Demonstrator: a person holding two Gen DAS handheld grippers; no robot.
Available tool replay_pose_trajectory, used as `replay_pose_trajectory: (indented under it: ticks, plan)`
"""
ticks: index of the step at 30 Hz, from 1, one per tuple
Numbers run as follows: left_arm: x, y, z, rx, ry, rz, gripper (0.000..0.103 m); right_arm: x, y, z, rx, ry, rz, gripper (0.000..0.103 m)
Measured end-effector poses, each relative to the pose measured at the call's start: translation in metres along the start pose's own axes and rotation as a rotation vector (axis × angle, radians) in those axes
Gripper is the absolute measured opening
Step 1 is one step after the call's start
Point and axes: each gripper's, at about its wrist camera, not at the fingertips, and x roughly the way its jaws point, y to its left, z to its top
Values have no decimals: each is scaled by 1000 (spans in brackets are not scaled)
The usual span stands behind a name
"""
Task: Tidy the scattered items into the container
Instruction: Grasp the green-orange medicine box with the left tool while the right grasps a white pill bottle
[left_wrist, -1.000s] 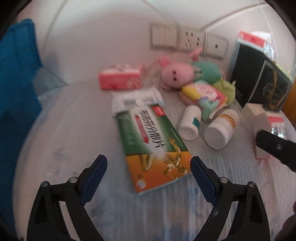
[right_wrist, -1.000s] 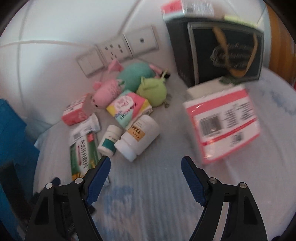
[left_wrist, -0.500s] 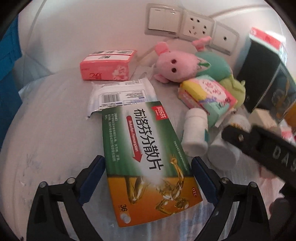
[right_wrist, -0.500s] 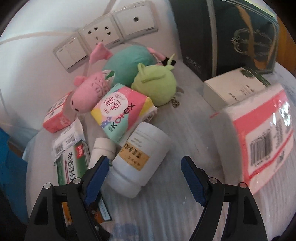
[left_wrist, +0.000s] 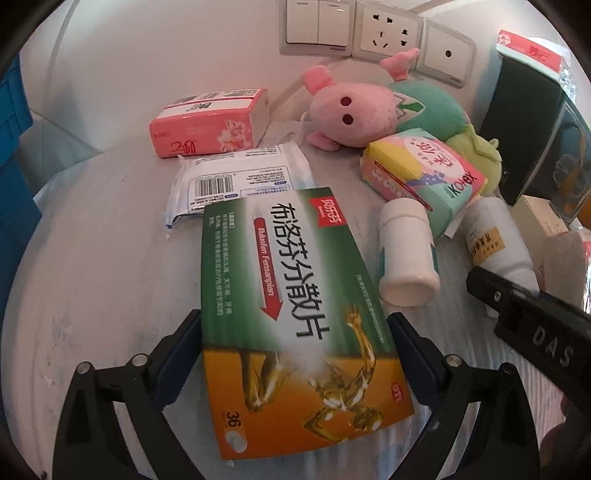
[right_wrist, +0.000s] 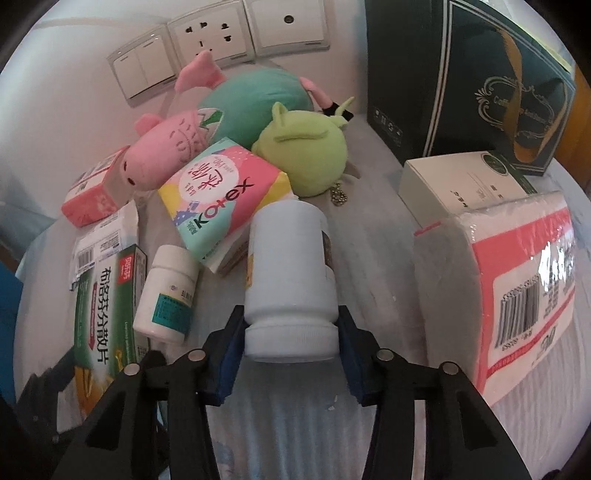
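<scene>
Two hand-held grippers work over a pale worktop (left_wrist: 96, 280) strewn with small goods. The right hand-held gripper (right_wrist: 291, 332) has just been closing, and its blue pads now pinch the capped end of a large white bottle (right_wrist: 290, 273) that lies on its side, its far end pointing toward a colourful tissue pack (right_wrist: 225, 195). The left hand-held gripper (left_wrist: 295, 354) has just been opening and stands spread wide, its pads on either side of the near half of a green and orange medicine box (left_wrist: 295, 314); the box lies flat between them, and whether the pads touch its edges is hard to tell. Its far end overlaps a white wipes packet (left_wrist: 240, 181).

Just right of the box lies a small white bottle (left_wrist: 406, 254), also on its side, between the box and the large bottle. Farther back, near the wall, sit a pink tissue pack (left_wrist: 207, 123), a pink plush toy (left_wrist: 351, 114), a teal plush toy (right_wrist: 255, 105) and a green plush toy (right_wrist: 304, 153). To the right of the large bottle rests a big wrapped pack (right_wrist: 517, 288) with a red band, well apart from the pads.
</scene>
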Motion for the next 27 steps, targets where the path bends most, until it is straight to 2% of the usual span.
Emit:
replay_pose_trajectory:
  ticks: [6, 8, 15, 21, 22, 27]
  plan:
    - [2, 1, 2, 16, -4, -3, 100, 2, 5, -1, -38, -25, -20, 48]
    - [0, 2, 1, 17, -3, -6, 96, 2, 8, -2, -52, -22, -34, 48]
    - [-11, 10, -11, -4, -15, -1, 95, -5, 7, -14, -65, -45, -32, 45]
    - [-31, 14, -18, 2, -74, 13, 93, -23, 12, -32, -69, -69, 42, 45]
    - [-35, 10, -17, 5, -81, 16, 93, -23, 11, -26, -77, -80, 44, 45]
    - [-47, 16, -26, -13, -82, 13, 92, -45, 19, -38, -100, -113, 68, 45]
